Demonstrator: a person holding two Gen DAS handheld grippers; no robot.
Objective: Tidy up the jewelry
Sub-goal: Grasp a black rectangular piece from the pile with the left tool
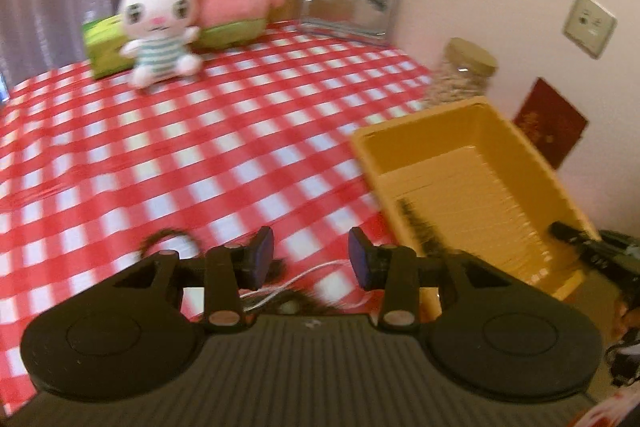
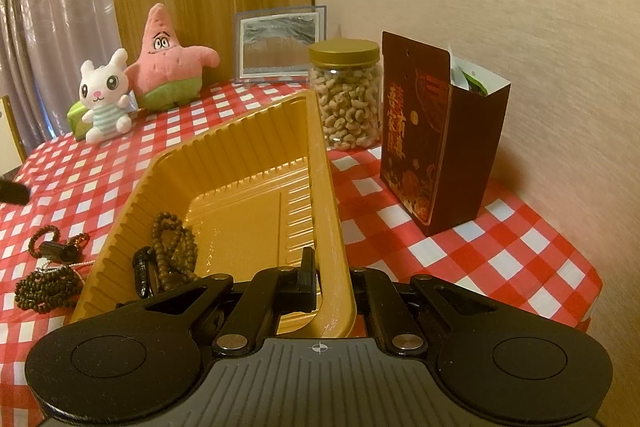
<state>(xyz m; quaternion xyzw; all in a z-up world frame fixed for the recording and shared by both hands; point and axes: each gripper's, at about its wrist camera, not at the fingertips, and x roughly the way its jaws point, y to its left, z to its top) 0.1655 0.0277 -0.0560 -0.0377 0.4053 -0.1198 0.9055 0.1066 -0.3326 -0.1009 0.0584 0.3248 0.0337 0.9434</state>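
Beads are the job here, and some are already put away. A dark bead string [image 2: 173,251] and a black clip [image 2: 143,273] lie inside the yellow tray [image 2: 256,151], down in its near corner. The right tool [image 2: 329,283] is pressed together on the tray's near rim, one finger inside the wall and one outside. It tips the tray up a little, so the far side sits higher than the near side. I think it holds the tray like this so the tray stays put and its open top faces the other tool. More jewelry waits on the counter [image 2: 460,239], just beside the tray's left wall: a pile of brown beads [image 2: 44,291], a small bead loop [image 2: 42,239] and a thin white chain [image 1: 304,277]. The left tool [image 1: 311,259] hangs over that pile with its fingers spread and nothing between them. I think it is getting ready to pick up the next piece, since it points down at the beads. That view is blurry, so I cannot tell which piece it is going for. The plush bunny [image 2: 102,99], the pink star toy [image 2: 168,67] and the jar of nuts [image 2: 346,95] sit well apart at the back, out of the way.
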